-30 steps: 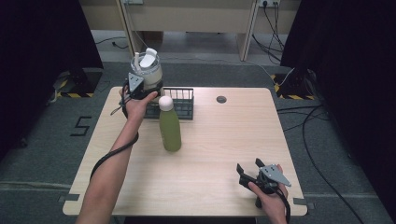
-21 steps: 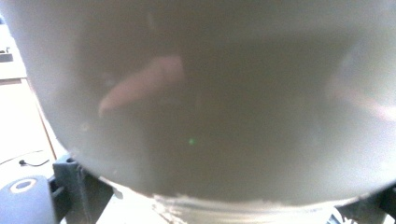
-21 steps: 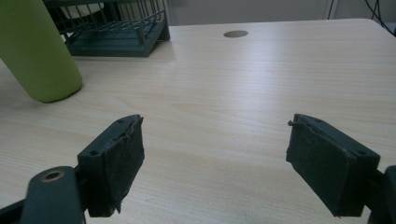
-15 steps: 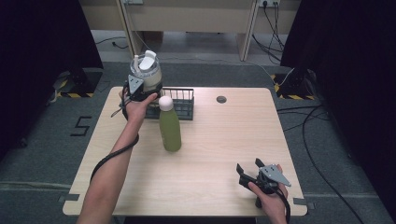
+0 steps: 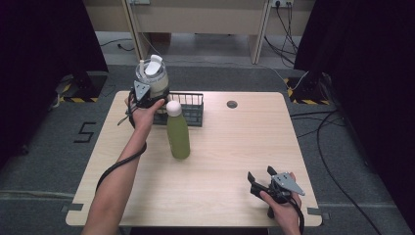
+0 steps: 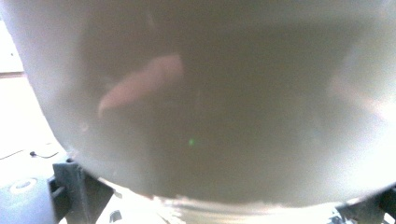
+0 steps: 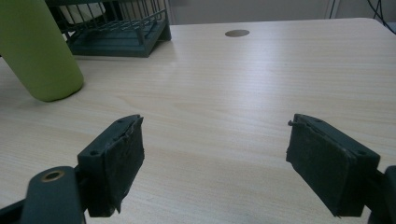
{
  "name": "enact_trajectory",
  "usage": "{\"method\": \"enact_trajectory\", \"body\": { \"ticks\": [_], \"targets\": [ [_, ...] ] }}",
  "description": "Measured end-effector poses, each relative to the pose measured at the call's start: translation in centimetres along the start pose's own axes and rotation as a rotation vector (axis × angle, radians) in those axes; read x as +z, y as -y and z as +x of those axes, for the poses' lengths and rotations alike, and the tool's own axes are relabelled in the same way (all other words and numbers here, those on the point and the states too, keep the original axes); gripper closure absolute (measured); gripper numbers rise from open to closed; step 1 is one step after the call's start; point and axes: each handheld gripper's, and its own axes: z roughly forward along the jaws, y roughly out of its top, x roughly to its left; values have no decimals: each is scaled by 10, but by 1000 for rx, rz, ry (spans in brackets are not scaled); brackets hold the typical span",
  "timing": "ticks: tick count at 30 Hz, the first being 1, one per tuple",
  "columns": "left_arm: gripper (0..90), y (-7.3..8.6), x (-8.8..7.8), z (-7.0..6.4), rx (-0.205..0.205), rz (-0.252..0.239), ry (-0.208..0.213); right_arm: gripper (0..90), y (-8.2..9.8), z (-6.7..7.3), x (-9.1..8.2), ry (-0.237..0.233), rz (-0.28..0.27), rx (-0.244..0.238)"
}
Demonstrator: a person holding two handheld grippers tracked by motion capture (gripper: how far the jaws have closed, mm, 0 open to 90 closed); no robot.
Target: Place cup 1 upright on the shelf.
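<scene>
1. Jar, pale with a white lid, sits clamped in the left gripper, raised above the wire basket's left end.
2. Lower it upright, clear of the green bottle.
3. Right gripper rests wide open, empty, at the table's near edge.

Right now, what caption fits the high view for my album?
Left claw lifts a cloudy bottle above the wire basket; green bottle stands nearby, right claw waits open.

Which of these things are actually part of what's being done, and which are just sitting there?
In use:
- translucent bottle, gripped by the left tongs
- wire basket, just beside it

Sitting idle:
- green bottle, standing on the table
- right tongs, open, holding nothing
</scene>
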Motion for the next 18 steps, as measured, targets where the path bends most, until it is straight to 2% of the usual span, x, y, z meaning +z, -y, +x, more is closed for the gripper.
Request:
{"method": "enact_trajectory", "body": {
  "ticks": [18],
  "targets": [
    [91, 6, 2, -2, -4, 14, -4, 186, 0, 0, 0, -3, 1, -2]
  ]
}}
